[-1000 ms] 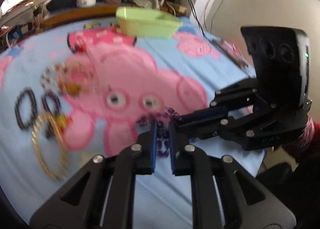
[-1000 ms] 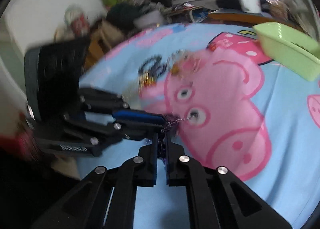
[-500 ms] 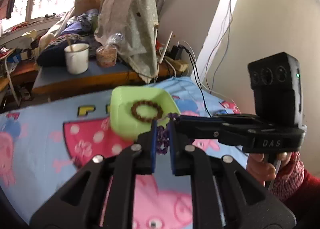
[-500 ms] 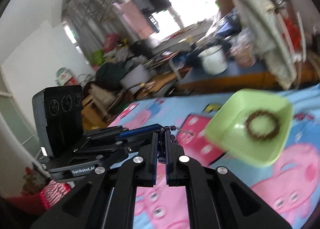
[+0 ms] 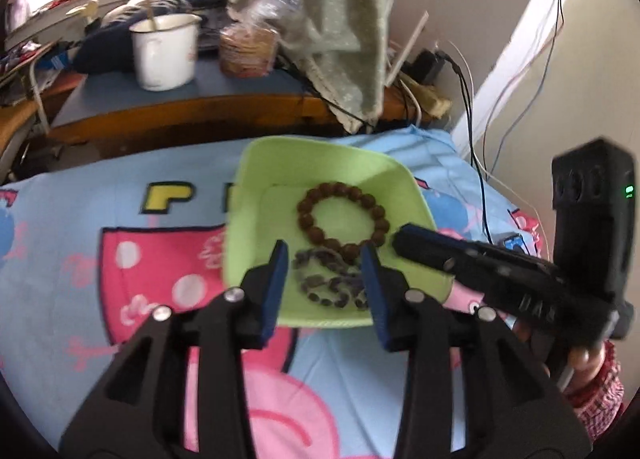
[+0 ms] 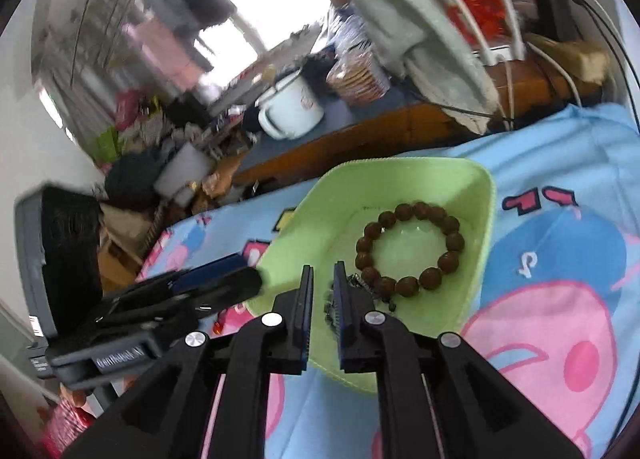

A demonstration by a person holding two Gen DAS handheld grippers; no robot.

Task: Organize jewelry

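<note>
A light green tray (image 5: 256,195) (image 6: 460,179) sits on the cartoon-print blue cloth. A brown bead bracelet (image 5: 343,219) (image 6: 410,249) lies in it. A dark purple bead necklace (image 5: 332,283) lies heaped in the tray's near part, between the fingers of my left gripper (image 5: 323,259), which is open just above it. In the right wrist view only a bit of the necklace (image 6: 358,283) shows beside the fingers. My right gripper (image 6: 323,275) hovers over the tray's near edge, jaws slightly apart and empty. It also shows in the left wrist view (image 5: 404,239).
Behind the cloth is a wooden desk (image 5: 180,115) with a white enamel mug (image 5: 164,51), a snack bag (image 5: 248,51), a draped grey-green cloth (image 5: 340,19) and cables (image 5: 472,99). A wall stands at the right.
Both grippers were shut on the purple necklace and carried it over the tray. Now both have opened and the necklace lies in the tray.
</note>
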